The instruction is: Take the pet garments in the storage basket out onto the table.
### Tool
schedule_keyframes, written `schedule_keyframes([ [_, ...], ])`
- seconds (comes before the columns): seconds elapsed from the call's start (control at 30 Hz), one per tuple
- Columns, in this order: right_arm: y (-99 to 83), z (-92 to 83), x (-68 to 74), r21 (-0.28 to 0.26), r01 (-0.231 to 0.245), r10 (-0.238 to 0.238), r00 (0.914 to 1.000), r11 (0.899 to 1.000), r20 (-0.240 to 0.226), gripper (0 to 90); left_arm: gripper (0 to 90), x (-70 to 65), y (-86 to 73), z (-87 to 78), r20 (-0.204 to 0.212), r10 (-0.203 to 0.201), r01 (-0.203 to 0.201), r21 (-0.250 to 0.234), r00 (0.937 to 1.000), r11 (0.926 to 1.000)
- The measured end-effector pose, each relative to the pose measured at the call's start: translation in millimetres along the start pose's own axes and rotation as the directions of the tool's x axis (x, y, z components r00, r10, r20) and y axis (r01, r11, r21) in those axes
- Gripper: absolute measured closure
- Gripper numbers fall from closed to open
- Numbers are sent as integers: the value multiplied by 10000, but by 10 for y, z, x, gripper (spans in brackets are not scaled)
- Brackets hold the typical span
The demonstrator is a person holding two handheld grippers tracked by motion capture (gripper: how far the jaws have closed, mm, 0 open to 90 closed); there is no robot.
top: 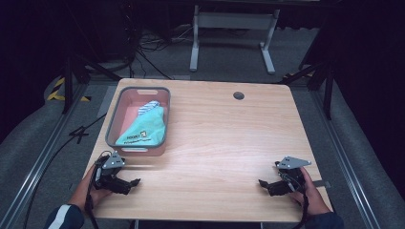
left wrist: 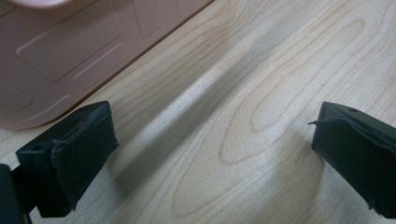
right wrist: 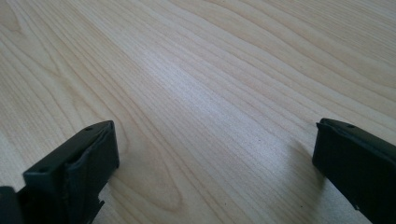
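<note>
At the counter's [top: 224,143] near edge, the left gripper [top: 131,182] sits by the left corner and the right gripper [top: 264,183] by the right, both jaws spread wide and empty. Just beyond the left gripper, along the left edge, a pink bin [top: 113,121] holds a teal pouch [top: 145,128].

Print on the teal packet — mostly too small to read

Inside the pink bin [top: 160,119], the teal packet [top: 145,129] carries dark lettering near its front end: a larger word that seems to begin "POCKE", and beneath it a finer line too blurred to make out — nothing else is legible.
</note>
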State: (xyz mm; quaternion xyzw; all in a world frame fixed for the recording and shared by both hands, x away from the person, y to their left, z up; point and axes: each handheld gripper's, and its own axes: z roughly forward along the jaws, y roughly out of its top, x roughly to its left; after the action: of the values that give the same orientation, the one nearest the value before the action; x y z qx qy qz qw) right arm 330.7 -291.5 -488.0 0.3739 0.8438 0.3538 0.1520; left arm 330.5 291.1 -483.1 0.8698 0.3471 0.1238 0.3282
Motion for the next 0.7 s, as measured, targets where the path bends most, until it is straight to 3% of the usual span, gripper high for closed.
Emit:
schedule_keyframes([
  [0.27,4,5,-1,11,29,-29,10000,10000,0,6,0,-18,-20,-14,-164,-236,235,-45,9996,9997],
  [0.57,1,2,2,-1,-9,9,10000,10000,18,6,7,-34,-27,-24,-200,-210,210,-27,9996,9998],
  [0.7,2,2,2,0,-9,9,10000,10000,15,6,10,-25,-1,-54,-100,-70,74,450,9999,9990],
])
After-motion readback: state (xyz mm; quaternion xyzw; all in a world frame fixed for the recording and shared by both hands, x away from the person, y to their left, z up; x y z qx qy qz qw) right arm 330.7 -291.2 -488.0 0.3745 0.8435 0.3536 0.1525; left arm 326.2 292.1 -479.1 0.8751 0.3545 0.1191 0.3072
